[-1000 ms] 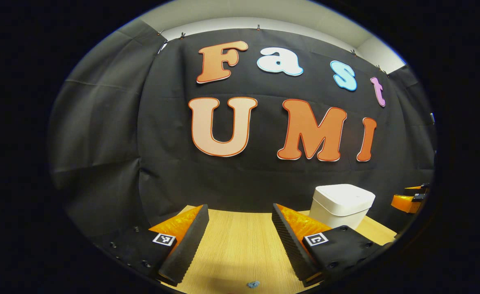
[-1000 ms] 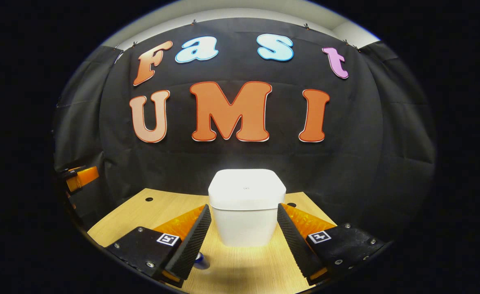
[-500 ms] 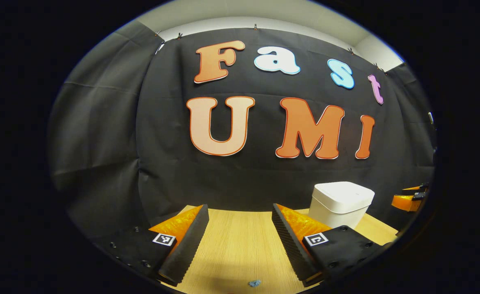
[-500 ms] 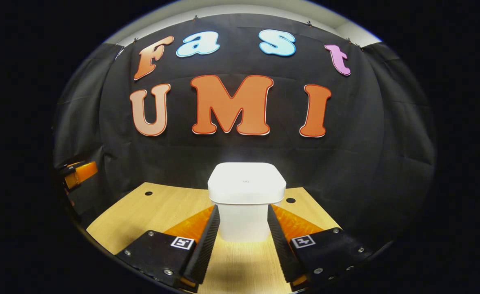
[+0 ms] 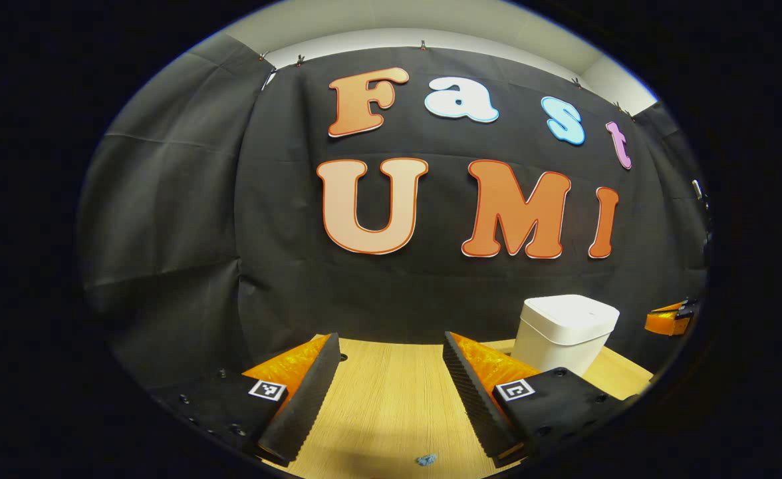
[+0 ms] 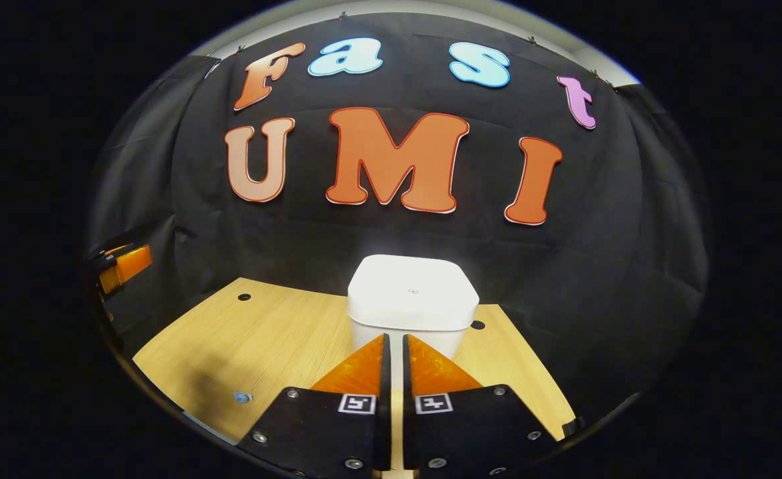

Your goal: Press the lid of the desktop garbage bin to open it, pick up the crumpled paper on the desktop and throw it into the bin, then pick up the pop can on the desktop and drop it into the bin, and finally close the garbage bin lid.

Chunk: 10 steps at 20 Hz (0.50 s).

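Before the right gripper's [image 6: 392, 342] nearly closed, empty jaws sits a white, square, round-cornered bin [image 6: 411, 303], lid down.

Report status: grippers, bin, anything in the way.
Left gripper open, empty. Right gripper shut, empty, short of bin. Lid down. Nothing between.

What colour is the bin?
White. The bin shows best in the right gripper view.
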Available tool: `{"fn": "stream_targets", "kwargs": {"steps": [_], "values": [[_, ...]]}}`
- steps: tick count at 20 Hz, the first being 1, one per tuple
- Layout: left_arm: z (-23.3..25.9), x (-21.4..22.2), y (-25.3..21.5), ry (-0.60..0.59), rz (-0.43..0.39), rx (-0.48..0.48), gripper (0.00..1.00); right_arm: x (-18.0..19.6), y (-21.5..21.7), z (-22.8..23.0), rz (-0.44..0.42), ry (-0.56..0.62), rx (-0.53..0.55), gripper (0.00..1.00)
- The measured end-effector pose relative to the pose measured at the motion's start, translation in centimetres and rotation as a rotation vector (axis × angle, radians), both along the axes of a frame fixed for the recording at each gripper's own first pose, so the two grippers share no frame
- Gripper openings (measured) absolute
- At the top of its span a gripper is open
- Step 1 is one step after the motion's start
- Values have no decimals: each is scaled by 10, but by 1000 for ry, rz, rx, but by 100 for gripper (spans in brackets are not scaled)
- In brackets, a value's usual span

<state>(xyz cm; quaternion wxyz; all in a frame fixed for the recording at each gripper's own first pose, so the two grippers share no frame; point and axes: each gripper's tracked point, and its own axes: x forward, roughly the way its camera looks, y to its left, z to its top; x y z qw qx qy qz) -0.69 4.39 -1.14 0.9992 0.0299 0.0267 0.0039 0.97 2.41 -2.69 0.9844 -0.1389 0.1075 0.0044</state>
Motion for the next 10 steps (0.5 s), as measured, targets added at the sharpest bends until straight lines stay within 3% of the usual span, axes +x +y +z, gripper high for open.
{"fn": "stream_targets", "kwargs": {"steps": [1, 10], "values": [[0, 1, 2, 2, 3, 4, 98, 3, 0, -1, 4, 17, 2, 1], [-3, -3, 19, 8, 35, 9, 98, 47, -21, 41, -7, 122, -45, 1]]}}
